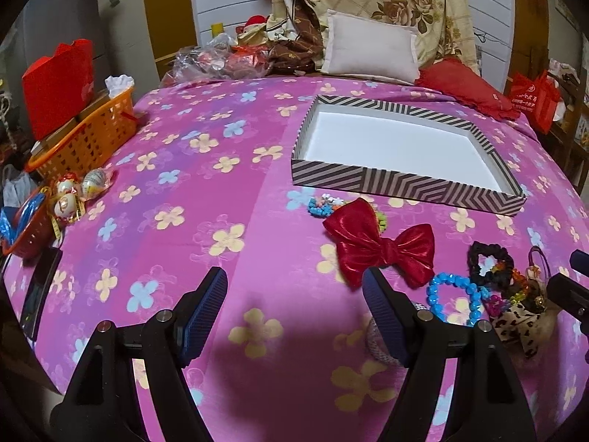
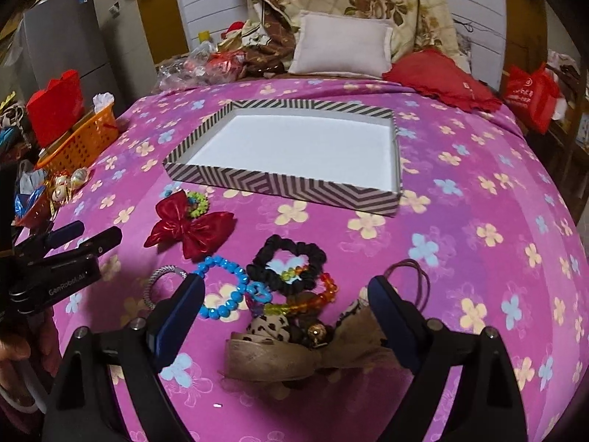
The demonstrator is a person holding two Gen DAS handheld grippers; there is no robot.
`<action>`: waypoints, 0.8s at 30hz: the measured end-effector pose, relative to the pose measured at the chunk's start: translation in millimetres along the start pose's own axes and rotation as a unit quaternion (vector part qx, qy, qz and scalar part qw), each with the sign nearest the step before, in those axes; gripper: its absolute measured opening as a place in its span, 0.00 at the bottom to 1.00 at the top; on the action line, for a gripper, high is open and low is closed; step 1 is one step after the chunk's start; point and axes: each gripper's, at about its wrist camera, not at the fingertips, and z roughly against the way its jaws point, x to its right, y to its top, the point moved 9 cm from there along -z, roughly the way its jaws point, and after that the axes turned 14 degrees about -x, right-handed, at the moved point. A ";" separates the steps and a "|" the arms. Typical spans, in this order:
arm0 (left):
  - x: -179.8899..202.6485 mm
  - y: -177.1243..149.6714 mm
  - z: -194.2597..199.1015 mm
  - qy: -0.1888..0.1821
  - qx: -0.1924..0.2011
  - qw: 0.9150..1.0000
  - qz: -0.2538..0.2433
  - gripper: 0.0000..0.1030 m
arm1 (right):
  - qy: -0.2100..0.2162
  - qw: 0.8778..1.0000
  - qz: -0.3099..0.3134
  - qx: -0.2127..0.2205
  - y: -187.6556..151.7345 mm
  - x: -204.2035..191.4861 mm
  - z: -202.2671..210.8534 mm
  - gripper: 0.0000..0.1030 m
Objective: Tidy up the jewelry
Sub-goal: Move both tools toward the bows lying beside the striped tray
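Leopard bow (image 2: 279,346) between open right gripper (image 2: 285,291) fingers

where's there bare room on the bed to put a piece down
The striped box is empty inside. Bare bedspread lies between the orange basket and the box, and to the right of the box in the right wrist view. It is crowded around the red bow, blue bracelet and black scrunchie.
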 end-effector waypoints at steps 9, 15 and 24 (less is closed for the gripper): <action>8.6 -1.8 1.4 -0.013 -0.003 1.000 -0.002 0.50 | -0.021 1.000 -0.009 0.017 4.4 12.6 4.7 0.90; 13.8 -2.6 2.2 -0.017 -0.004 1.000 -0.006 0.50 | -0.040 0.999 -0.007 0.013 -6.5 22.9 16.6 0.90; 20.7 -3.8 6.8 -0.020 -0.004 1.000 -0.013 0.50 | -0.044 0.999 -0.019 0.010 -12.2 31.2 22.1 0.90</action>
